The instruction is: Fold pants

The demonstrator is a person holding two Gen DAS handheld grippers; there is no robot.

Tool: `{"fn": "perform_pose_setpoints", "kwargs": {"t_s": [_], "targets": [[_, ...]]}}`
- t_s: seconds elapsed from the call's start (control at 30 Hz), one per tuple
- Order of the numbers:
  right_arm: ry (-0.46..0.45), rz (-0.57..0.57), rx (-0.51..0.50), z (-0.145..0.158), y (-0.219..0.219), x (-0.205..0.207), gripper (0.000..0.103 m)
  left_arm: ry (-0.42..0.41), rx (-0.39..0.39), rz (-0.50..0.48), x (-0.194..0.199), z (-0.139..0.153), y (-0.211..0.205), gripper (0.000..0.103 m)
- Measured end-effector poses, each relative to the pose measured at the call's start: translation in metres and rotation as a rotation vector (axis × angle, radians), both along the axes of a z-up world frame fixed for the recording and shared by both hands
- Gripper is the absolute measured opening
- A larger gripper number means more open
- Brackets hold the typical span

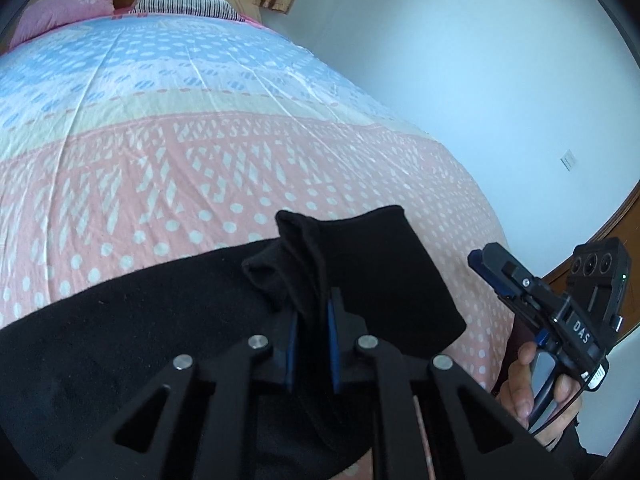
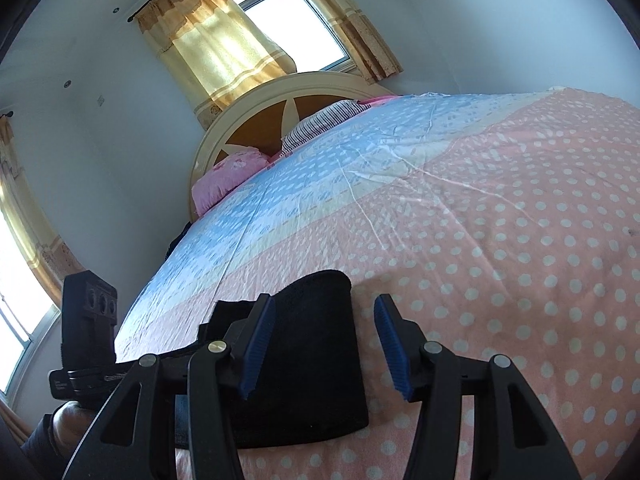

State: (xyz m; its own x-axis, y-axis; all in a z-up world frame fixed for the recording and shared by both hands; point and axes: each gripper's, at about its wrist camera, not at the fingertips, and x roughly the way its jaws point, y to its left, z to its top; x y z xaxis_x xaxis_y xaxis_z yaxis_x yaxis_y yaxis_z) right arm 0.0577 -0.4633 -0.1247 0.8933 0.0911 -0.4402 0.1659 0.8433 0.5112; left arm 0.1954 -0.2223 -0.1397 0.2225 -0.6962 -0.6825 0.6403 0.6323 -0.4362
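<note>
The black pants (image 1: 132, 320) lie across the near end of the dotted bed sheet (image 1: 200, 160). The left gripper (image 1: 312, 320) is clenched on a bunched-up fold of the pants at six o'clock in its view. The right gripper (image 2: 324, 344) stands released, jaws apart above the pants' edge, at four o'clock in the left view.

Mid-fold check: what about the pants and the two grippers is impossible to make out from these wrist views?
- Black pants, left wrist view: the near part runs off the bottom edge behind the left gripper, which is shut on a raised fold, so their full layout is unknown.
- Pants, right wrist view: the open right gripper and its linkage cover the near edge.
- Waistband or leg end: cannot tell; the fabric is uniformly dark.
</note>
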Motion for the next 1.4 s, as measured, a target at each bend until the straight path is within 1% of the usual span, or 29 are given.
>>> {"fn": "perform_pose_setpoints", "kwargs": {"t_s": [0.07,0.17,0.33,0.43,0.57,0.77,0.93,1.07,1.2,1.3,1.4], "targets": [[-0.005,-0.008,0.002,0.000,-0.002,-0.001,0.054,0.008,-0.021,-0.002,-0.002,0.007,0.003,0.013],[-0.006,-0.009,0.000,0.001,-0.002,-0.002,0.054,0.019,-0.080,0.007,-0.002,0.023,0.015,0.013],[-0.016,0.010,-0.029,0.004,0.006,-0.003,0.054,0.034,-0.144,0.049,0.000,0.044,0.046,0.013],[-0.029,0.028,-0.050,0.007,0.011,-0.003,0.054,0.048,-0.164,0.088,0.003,0.048,0.070,0.013],[-0.041,0.053,-0.072,0.009,0.019,-0.003,0.054,0.085,-0.187,0.140,0.008,0.048,0.103,0.013],[-0.087,0.151,-0.109,0.015,0.040,-0.005,0.054,0.104,-0.189,0.209,0.013,0.037,0.138,0.013],[-0.109,0.284,-0.161,0.017,0.068,-0.005,0.054,0.146,-0.198,0.259,0.016,0.018,0.162,0.012],[-0.083,0.390,-0.190,0.012,0.091,0.000,0.054,0.198,-0.200,0.300,0.019,-0.003,0.180,0.012],[-0.044,0.464,-0.226,0.003,0.110,0.005,0.054,0.232,-0.189,0.327,0.021,-0.023,0.189,0.013],[-0.046,0.494,-0.226,0.002,0.115,0.006,0.054,0.227,-0.185,0.336,0.024,-0.027,0.193,0.012],[-0.044,0.501,-0.219,0.001,0.116,0.007,0.054,0.219,-0.212,0.347,0.024,-0.024,0.202,0.012]]}}
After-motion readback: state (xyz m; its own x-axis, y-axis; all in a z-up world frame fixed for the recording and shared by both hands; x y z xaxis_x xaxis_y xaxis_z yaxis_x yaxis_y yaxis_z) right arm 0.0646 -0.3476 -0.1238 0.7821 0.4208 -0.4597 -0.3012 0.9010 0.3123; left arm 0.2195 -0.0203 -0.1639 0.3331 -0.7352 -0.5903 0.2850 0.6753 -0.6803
